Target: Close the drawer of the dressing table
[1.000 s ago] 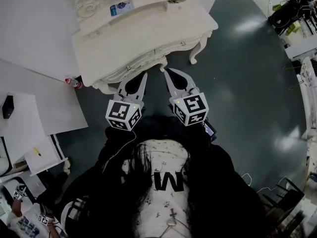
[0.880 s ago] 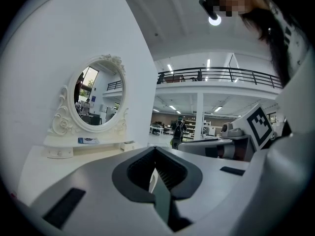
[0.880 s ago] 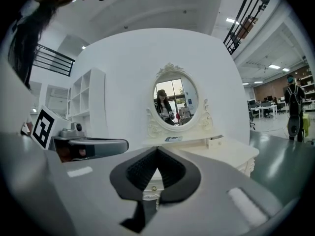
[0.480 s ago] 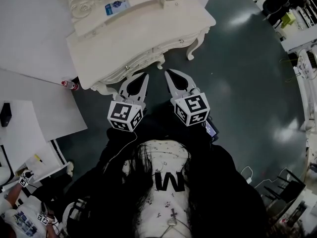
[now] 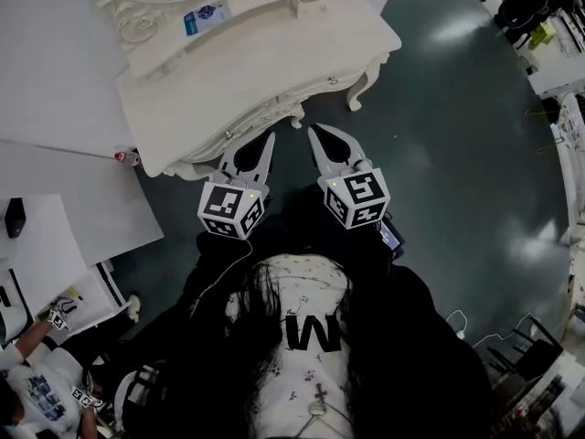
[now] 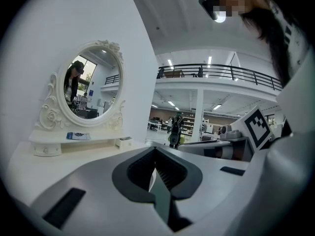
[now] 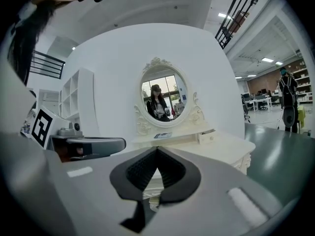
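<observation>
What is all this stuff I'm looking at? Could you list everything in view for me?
dressing table: one, cream white, just ahead of both grippers
mirror: one, oval, carved white frame, at the table's back
leaflet: one, blue, on the table's raised shelf
small box: one, white, same shelf, further right
bottle: one, red cap, beside the table's left end
floor: dark green, glossy
bystander: one, head view's lower left corner
left gripper: one, grey with a black-and-white marker cube, shut, empty
right gripper: one, same colours, shut, empty
wearer's body: dark sleeves, white patterned front, below the grippers
</observation>
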The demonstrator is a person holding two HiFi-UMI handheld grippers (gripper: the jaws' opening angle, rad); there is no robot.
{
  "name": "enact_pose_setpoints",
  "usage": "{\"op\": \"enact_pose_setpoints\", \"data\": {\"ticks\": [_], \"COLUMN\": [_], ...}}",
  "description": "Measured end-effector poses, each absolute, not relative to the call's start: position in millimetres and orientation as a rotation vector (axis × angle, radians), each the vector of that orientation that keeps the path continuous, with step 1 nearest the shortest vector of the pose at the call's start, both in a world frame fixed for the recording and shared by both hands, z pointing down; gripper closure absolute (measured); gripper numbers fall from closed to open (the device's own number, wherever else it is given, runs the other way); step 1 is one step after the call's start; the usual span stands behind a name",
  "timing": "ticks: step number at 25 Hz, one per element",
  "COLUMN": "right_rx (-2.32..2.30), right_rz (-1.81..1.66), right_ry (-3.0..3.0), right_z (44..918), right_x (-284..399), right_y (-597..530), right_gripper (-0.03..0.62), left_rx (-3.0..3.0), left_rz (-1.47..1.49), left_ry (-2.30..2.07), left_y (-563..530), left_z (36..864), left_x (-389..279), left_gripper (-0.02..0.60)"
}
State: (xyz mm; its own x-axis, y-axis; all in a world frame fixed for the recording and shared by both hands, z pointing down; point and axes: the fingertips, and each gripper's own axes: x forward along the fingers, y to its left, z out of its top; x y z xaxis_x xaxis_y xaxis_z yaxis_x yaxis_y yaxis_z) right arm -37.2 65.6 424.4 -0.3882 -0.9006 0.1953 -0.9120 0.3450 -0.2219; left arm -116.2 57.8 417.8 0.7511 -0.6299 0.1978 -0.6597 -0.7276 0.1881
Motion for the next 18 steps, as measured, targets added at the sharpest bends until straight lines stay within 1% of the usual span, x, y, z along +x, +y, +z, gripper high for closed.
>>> {"op": "enact_pose_setpoints", "data": {"ticks": [11,18], "right_rx": [1.625,1.569], "right_rz": [0.49,0.494], "right_ry": [-2.579,-2.614], "right_z": [424,425], "right_x": [38,81], "right_y": [-7,-33], "right_gripper": [0.586,0.586], "left_rx": [2.649,2.581], "left_rz": [0.169,0.157], "left_ry": [-1.113,-1.242], "left_y": [-12,-41], "left_z": [412,412], "left_x": [-45,-22], "left_gripper": [0.581,0.581]}}
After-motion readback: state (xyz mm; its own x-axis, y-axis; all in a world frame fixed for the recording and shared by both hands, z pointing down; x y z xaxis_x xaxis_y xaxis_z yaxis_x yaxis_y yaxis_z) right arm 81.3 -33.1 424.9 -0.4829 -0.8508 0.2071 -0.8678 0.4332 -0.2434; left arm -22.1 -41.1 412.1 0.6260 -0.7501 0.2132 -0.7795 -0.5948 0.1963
